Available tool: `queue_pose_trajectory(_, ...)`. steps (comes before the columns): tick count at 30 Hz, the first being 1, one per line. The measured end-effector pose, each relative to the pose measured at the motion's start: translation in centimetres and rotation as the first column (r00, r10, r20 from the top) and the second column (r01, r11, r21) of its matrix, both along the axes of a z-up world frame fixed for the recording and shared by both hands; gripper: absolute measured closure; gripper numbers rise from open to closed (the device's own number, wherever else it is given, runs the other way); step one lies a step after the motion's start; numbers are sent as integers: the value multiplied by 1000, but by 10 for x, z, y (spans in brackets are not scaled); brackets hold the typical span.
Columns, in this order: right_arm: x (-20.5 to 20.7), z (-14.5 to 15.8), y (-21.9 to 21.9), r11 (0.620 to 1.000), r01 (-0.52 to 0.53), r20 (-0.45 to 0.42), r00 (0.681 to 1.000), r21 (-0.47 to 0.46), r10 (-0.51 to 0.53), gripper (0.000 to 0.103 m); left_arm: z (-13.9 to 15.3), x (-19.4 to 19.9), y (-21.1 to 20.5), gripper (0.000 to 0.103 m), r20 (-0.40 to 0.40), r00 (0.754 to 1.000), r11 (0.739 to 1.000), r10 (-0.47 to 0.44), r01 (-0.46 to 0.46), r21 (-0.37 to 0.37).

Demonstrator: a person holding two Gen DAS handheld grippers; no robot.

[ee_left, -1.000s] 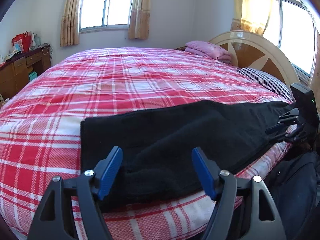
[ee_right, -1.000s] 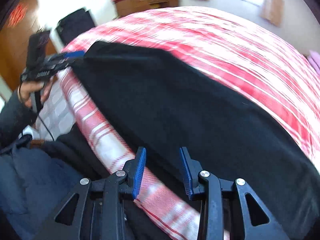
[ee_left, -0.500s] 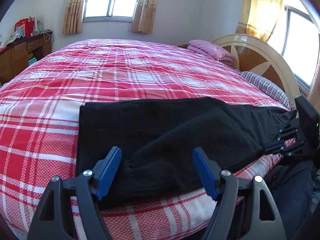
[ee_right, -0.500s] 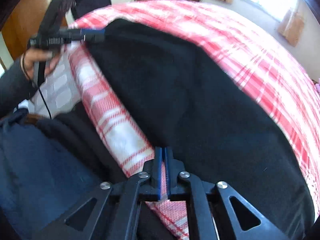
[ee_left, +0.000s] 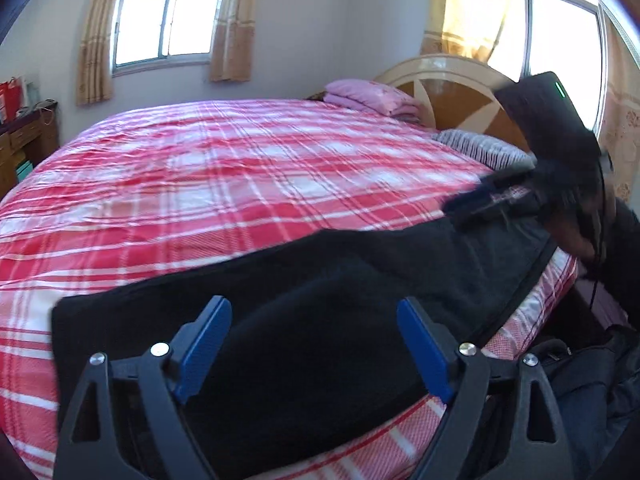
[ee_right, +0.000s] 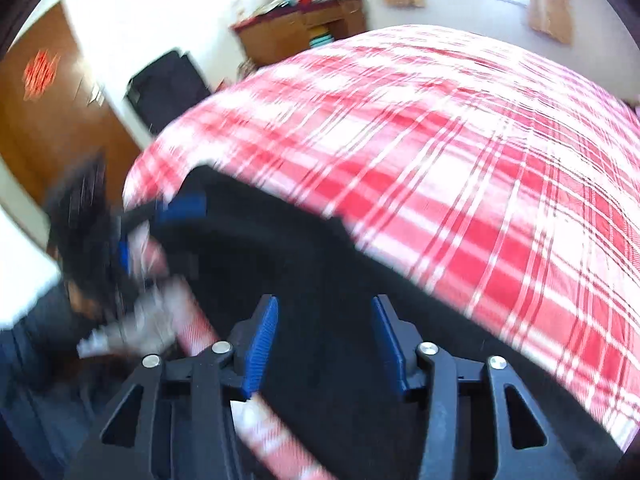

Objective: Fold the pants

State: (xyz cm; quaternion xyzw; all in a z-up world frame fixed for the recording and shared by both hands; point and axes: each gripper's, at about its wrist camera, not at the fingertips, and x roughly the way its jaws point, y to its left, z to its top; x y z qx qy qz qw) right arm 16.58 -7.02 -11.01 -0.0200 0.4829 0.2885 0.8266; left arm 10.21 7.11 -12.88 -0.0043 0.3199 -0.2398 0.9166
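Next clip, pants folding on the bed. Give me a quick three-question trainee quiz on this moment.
1. True or false: the left gripper is shut on the black pants.
2. Multiple choice: the pants lie on A) a bare wooden floor, B) a red plaid bedspread, C) a desk.
3. Fill in: the right gripper has its jaws ____.

Key: 1 false, its jaws stand wide apart over the cloth. 2 B. 3 open.
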Motion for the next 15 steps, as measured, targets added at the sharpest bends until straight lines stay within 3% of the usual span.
queue_pose_trajectory(4, 41, -19, 10, 998, 58, -50, 997, 14, -57, 52, -31, 4, -18, 15, -110, 993, 999, -37, 40, 24)
queue_pose_trajectory(8, 72, -42, 15, 991, 113, -126, 987, 69, -104, 53, -38, -5, -26, 15, -99, 993, 993, -57, 66, 98)
queue_pose_trajectory(13, 97, -63, 16, 971, 177, -251, 959, 160, -133, 60, -35, -1, -12, 14, -161, 984, 997, -80, 79, -17)
queue_pose_trajectory(15, 98, -69, 22, 972, 174, -279, 952, 160, -125, 69, -37, -2, -12, 14, -170, 981, 996, -92, 89, -26)
